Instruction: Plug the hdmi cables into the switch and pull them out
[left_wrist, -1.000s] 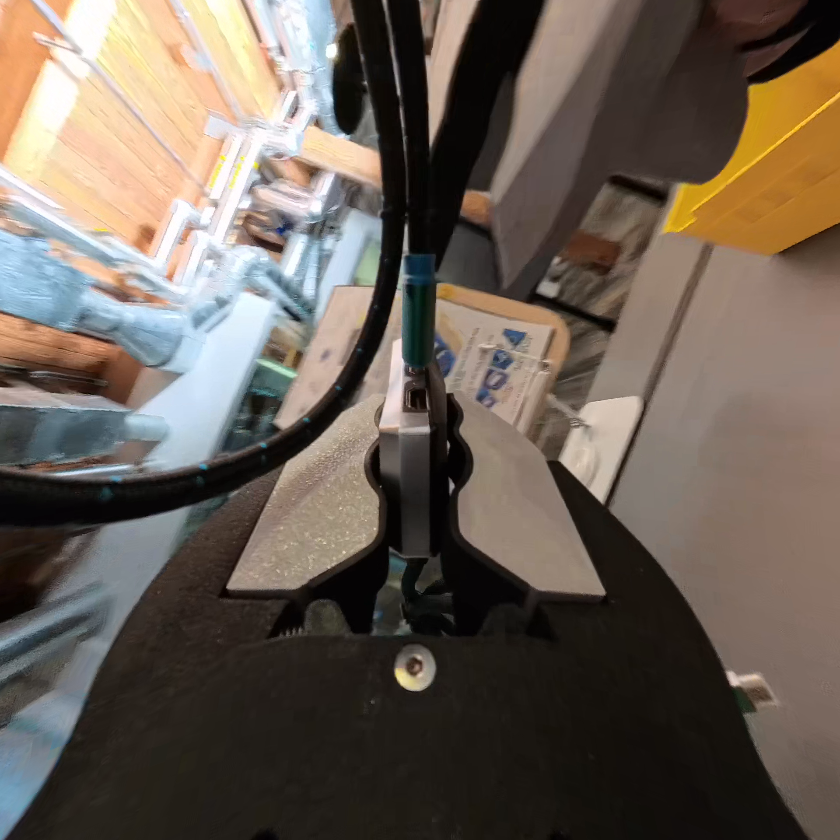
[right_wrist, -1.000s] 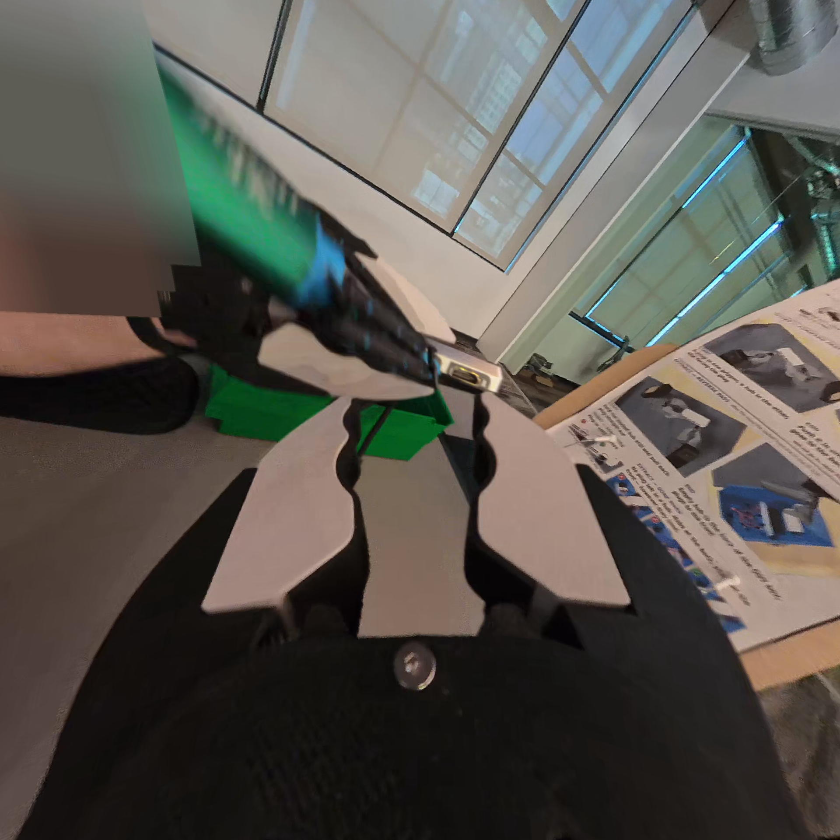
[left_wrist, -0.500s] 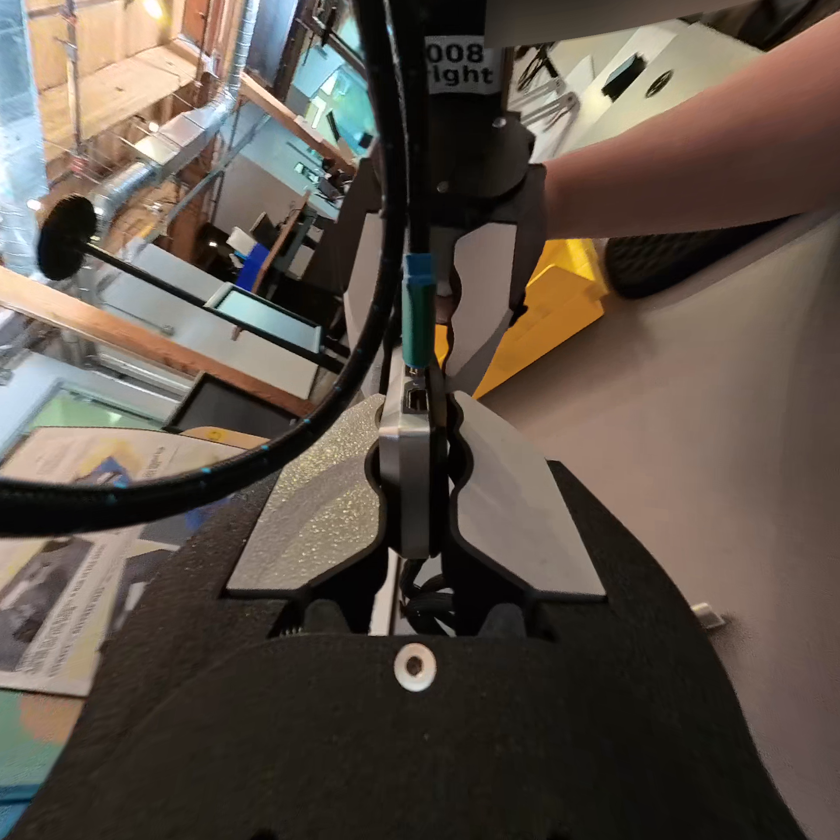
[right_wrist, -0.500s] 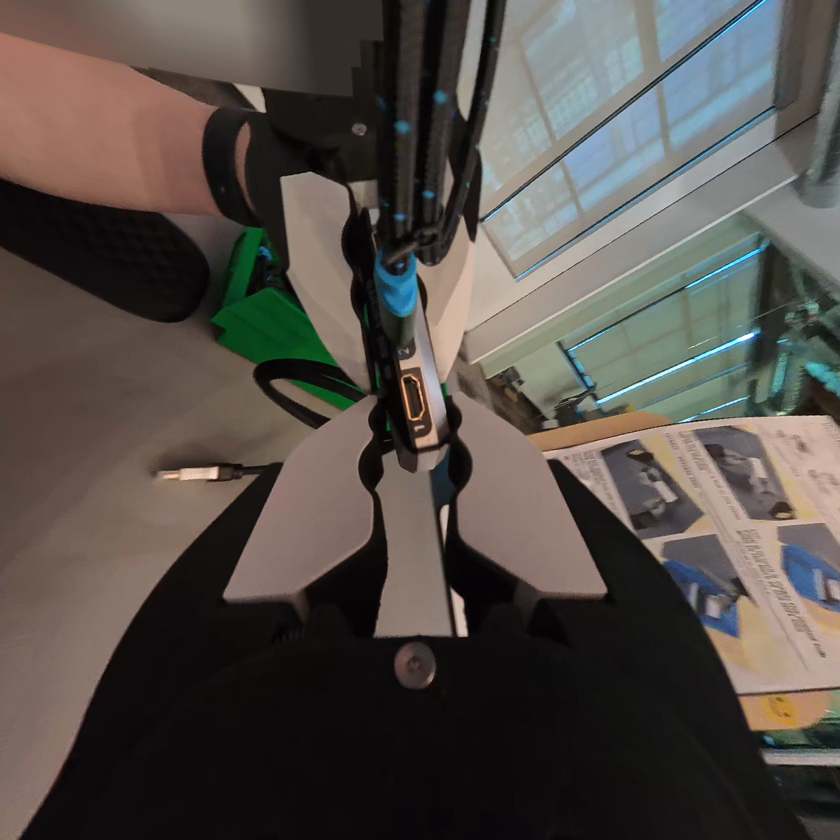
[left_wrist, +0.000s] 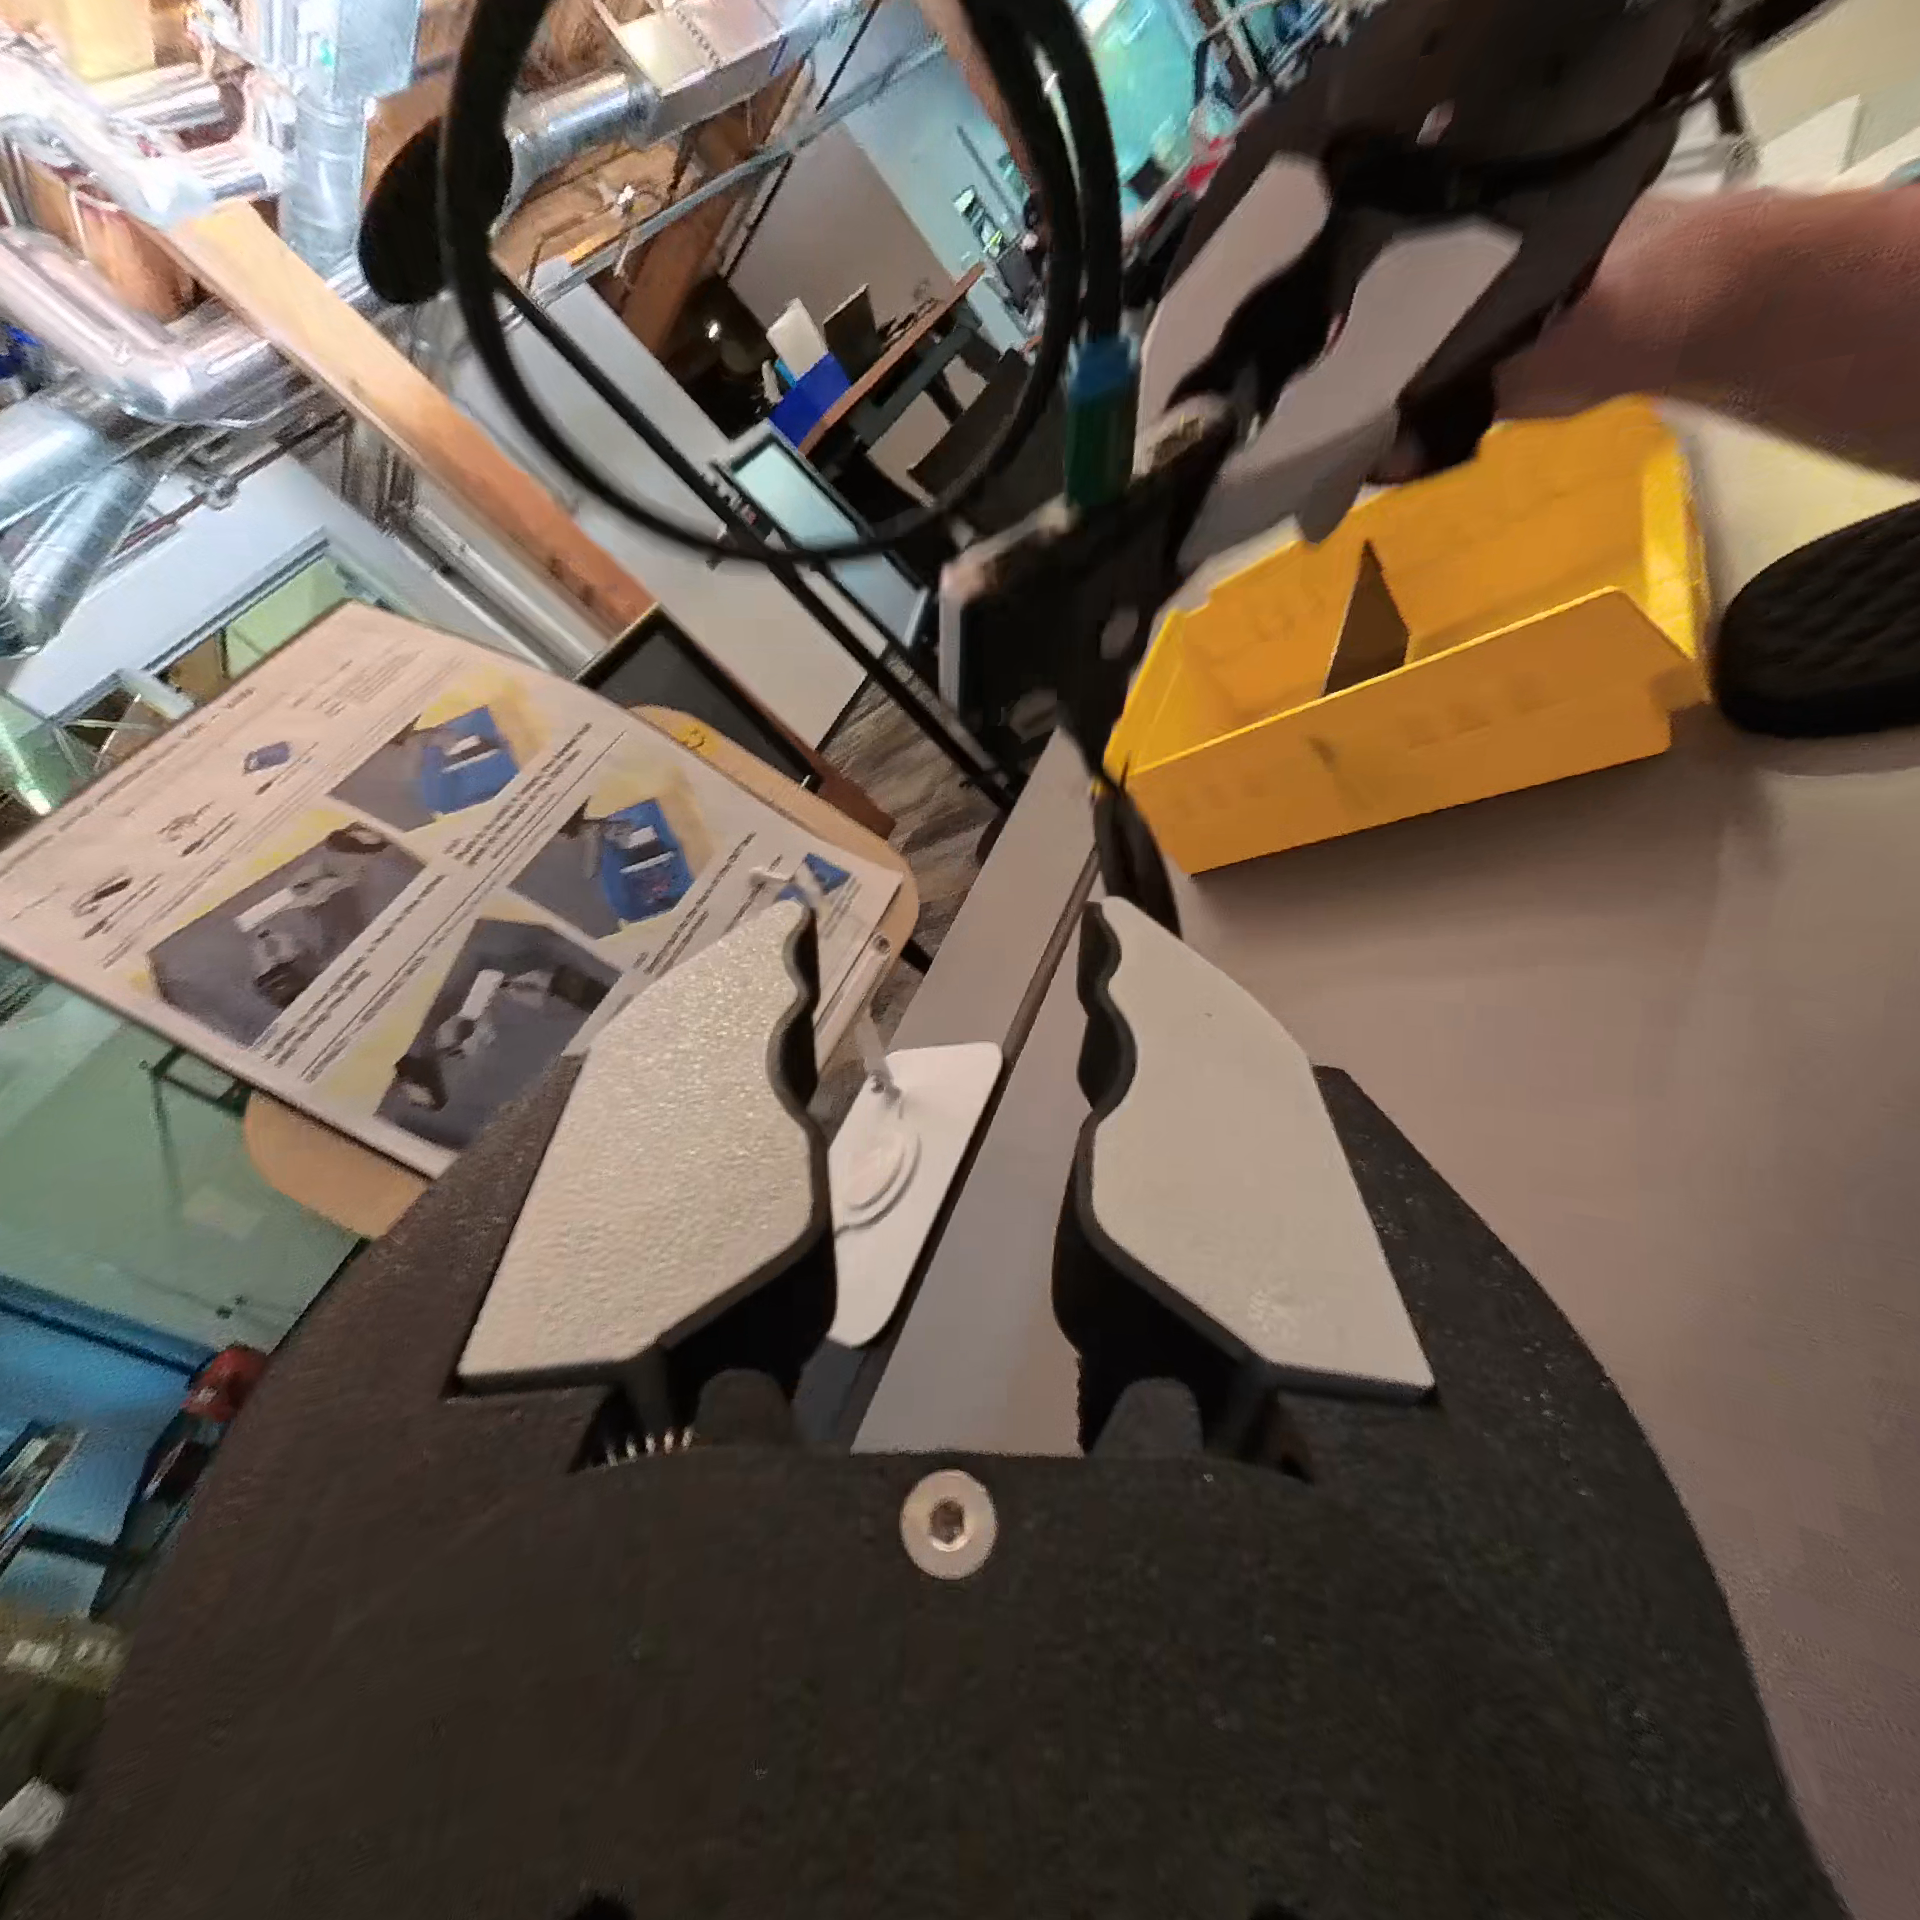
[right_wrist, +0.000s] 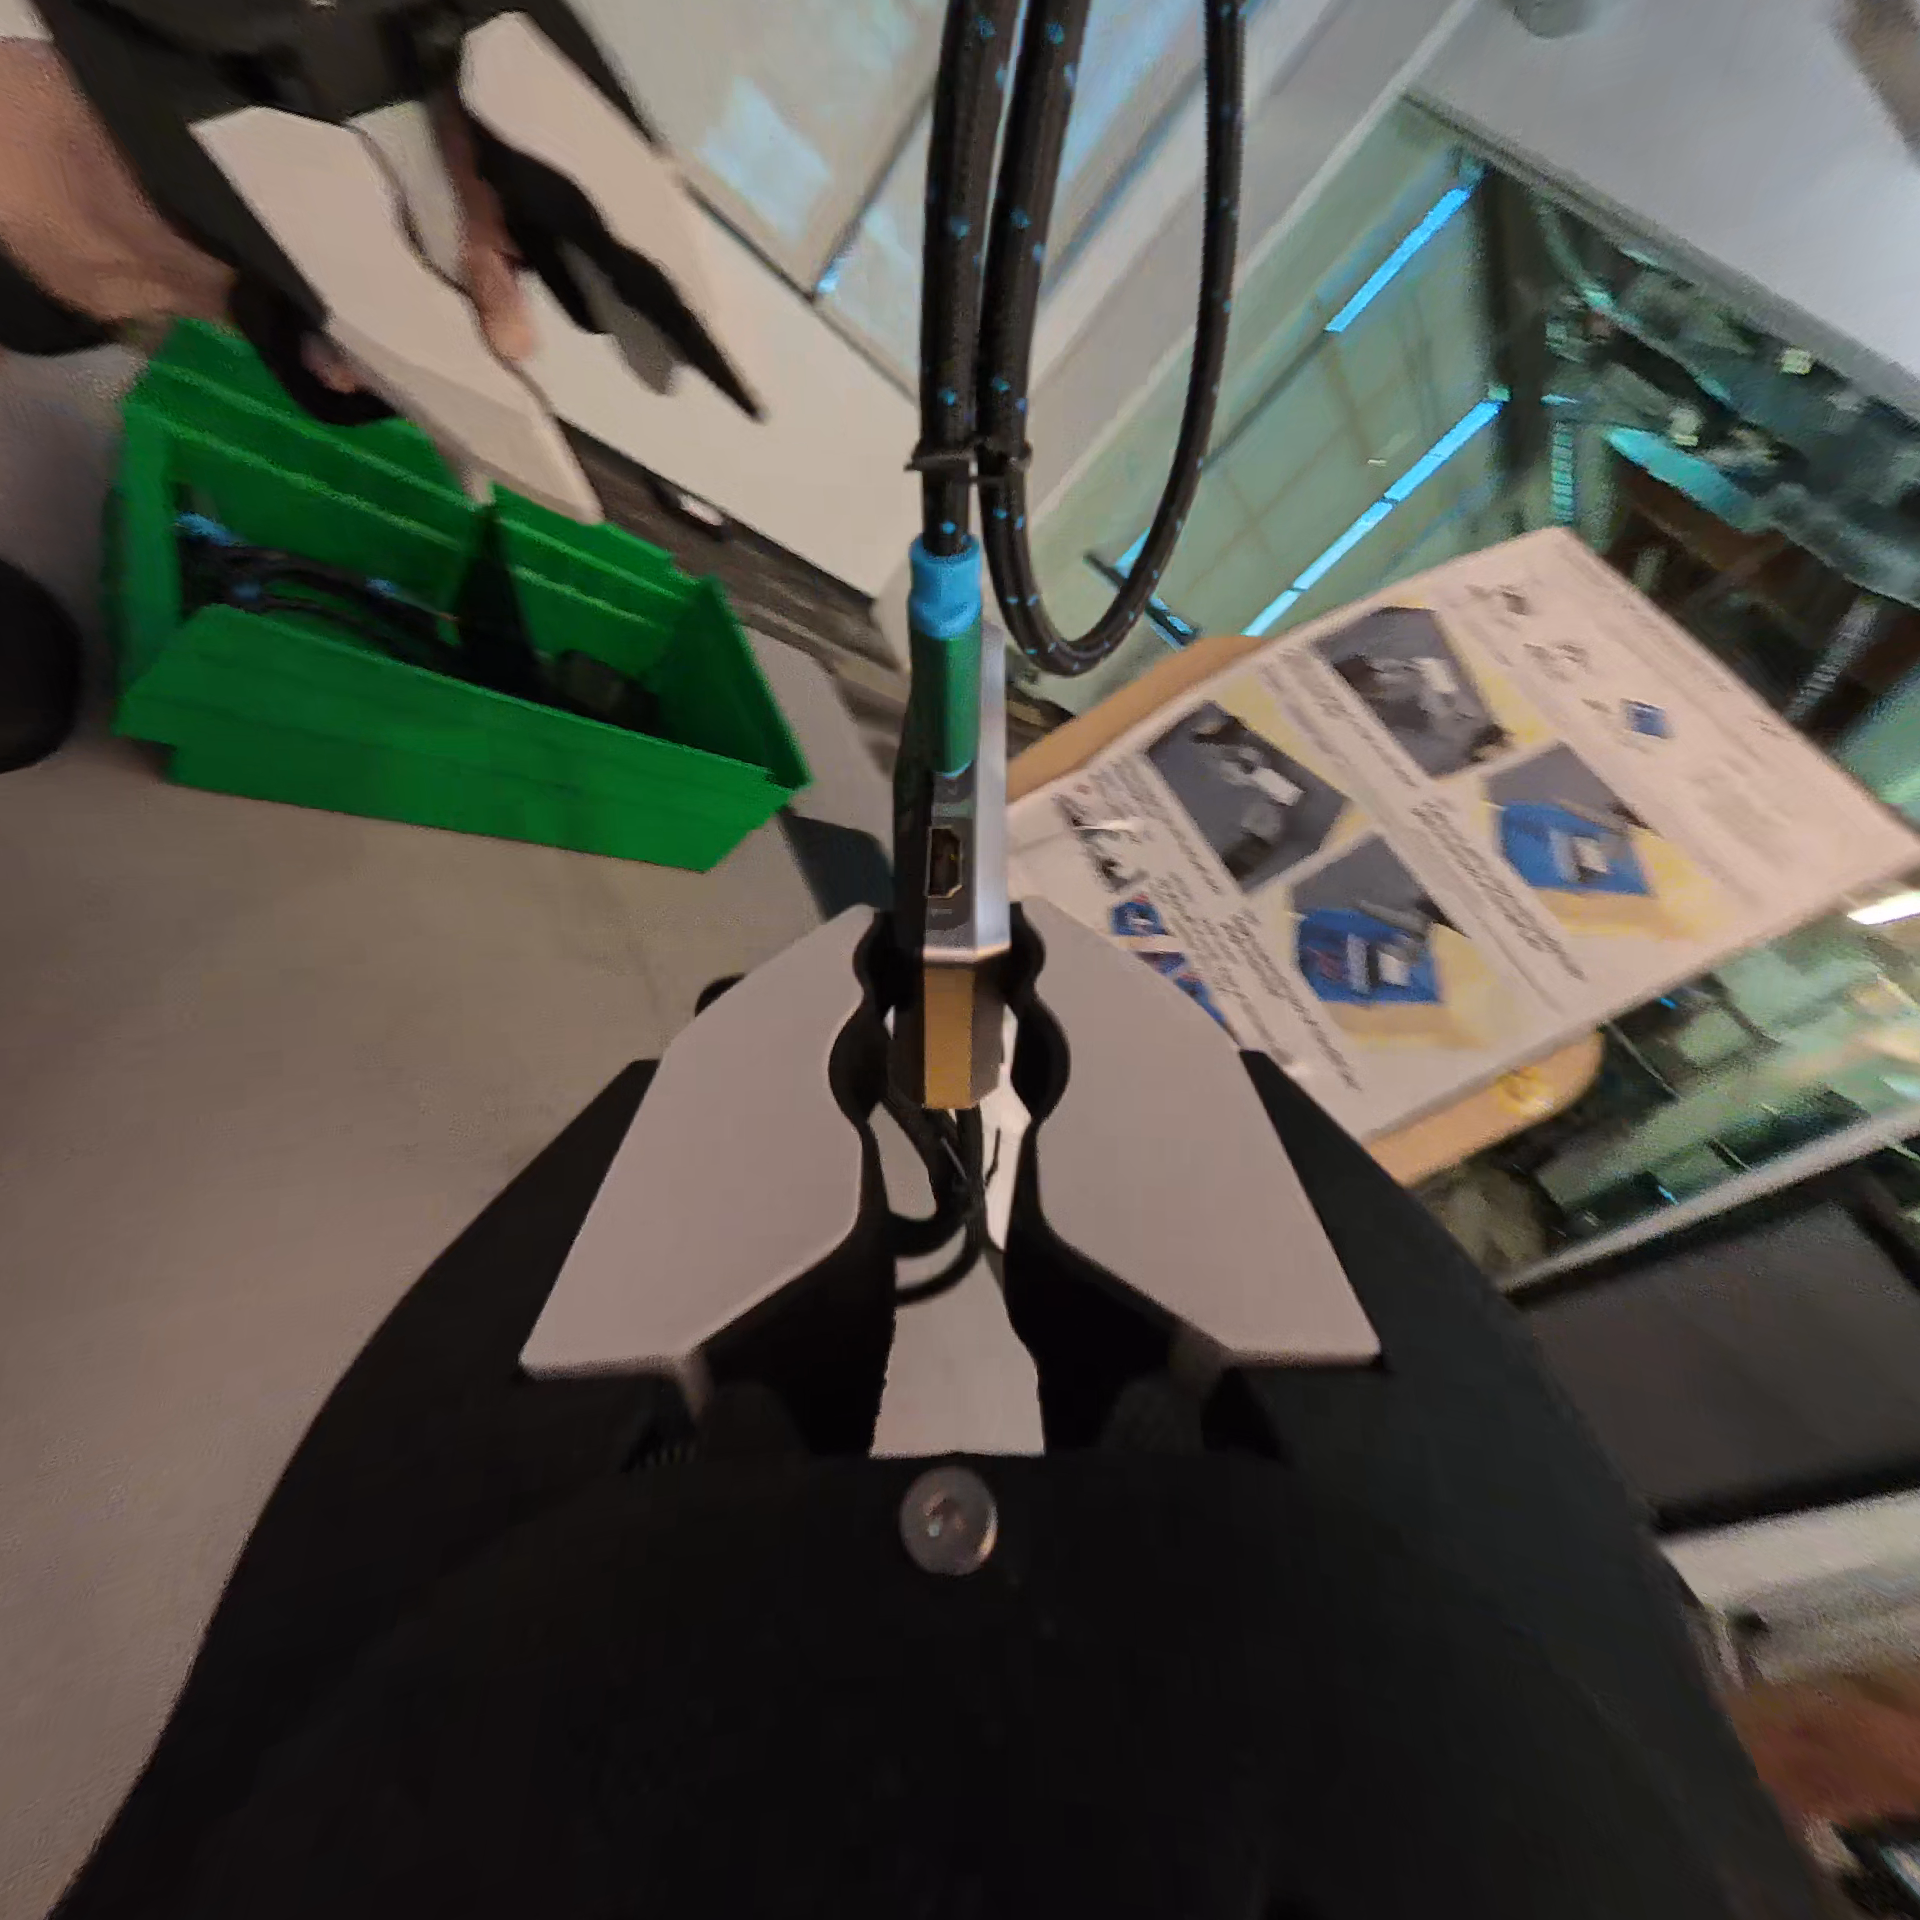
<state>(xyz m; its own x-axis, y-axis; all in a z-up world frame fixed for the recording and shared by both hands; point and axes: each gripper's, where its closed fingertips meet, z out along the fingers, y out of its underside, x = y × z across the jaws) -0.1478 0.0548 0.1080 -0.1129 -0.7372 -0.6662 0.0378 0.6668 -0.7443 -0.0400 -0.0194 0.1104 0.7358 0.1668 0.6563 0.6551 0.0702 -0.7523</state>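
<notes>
The right hand-held gripper (right_wrist: 951, 997) clamps the lower end of a slim silver switch (right_wrist: 961, 831) and holds it upright in the air above the grey table (right_wrist: 312, 1039), near a green bin (right_wrist: 447, 717) on the left and a printed instruction sheet (right_wrist: 1455, 831) on the right. One hdmi cable (right_wrist: 961, 260) hangs plugged into the switch's top port, its green connector (right_wrist: 951, 686) capped by a blue collar, the black braided cord flecked with blue and looped above. A second port on the switch's near face stands empty, and a gold-coloured block sits between the fingers just below it.

The left hand-held gripper (left_wrist: 945, 977) is open and holds nothing, poised over the table edge, with a yellow bin (left_wrist: 1434, 665) farther off on the right.

The step in hand looks like pulling the cable out. Done well, the free gripper would close on the green connector body, not the cord, and draw straight along the port's axis while the right keeps the switch from tilting. Tugging the braid or pulling at an angle could strain the port or slip the switch from its grip.
</notes>
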